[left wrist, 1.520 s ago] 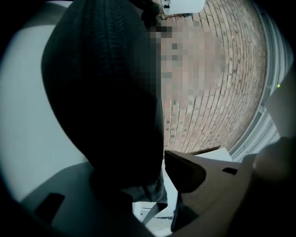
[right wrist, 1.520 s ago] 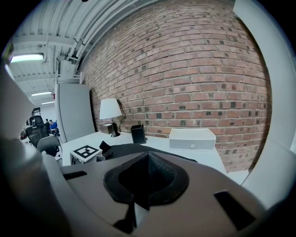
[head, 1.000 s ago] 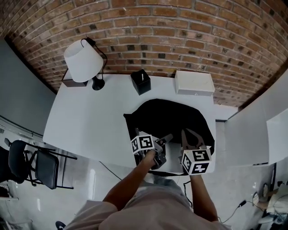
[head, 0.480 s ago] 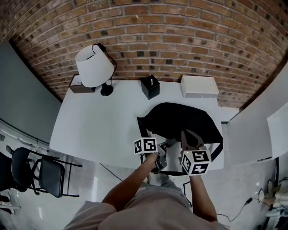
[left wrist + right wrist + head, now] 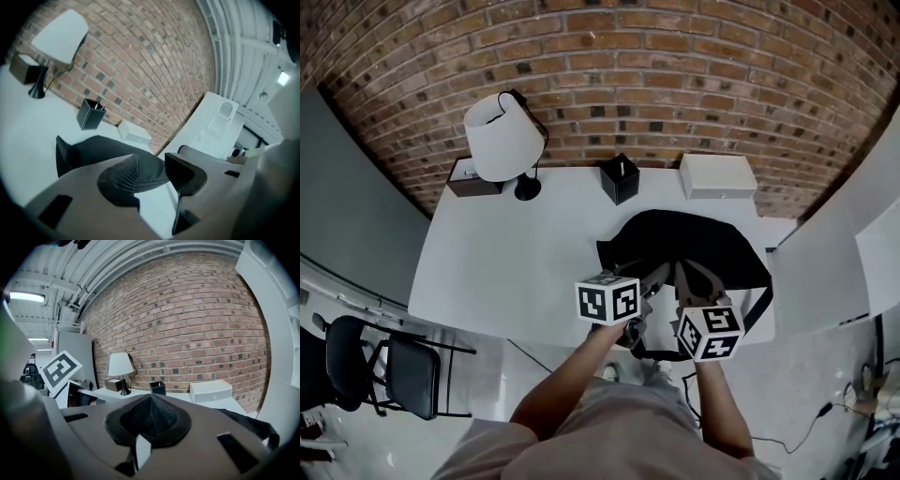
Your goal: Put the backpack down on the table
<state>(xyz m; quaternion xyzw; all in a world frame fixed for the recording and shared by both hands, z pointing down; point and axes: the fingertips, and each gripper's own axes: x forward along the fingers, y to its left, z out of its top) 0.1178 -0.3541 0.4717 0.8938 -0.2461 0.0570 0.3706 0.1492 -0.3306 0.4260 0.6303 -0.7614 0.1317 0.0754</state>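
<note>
Here the black backpack [image 5: 694, 239] lies flat on the white table [image 5: 506, 267], on the right half and close to the front edge. A strap [image 5: 761, 307] curves off its near right corner towards that edge.

The left gripper [image 5: 654, 277] hovers over the near left part of the bag, its marker cube tilted up towards the head camera. In the left gripper view the jaws of this gripper [image 5: 152, 171] stand apart with a clear gap. They have just been closing a little, but nothing is pinched between them. The backpack [image 5: 103, 147] shows only beyond the gap, down on the tabletop.

The right gripper [image 5: 692, 274] sits just beside the left one, also above the near side of the bag. In its own view the two dark ribbed pads of the right gripper [image 5: 150, 420] are pressed together with nothing caught between them. The backpack [image 5: 248, 423] is a dark shape low at the right of that view.

Along the back of the table, against the brick wall [image 5: 628, 84], several things stand well apart from the bag:
- a lamp [image 5: 500, 141] with a white shade at the left
- a brown box [image 5: 472, 176] just beside the lamp's foot
- a black pen holder [image 5: 620, 178] near the middle
- a white box [image 5: 718, 175] at the right, just behind the backpack

A folding chair [image 5: 389, 361] stands on the floor off the table's left corner.
</note>
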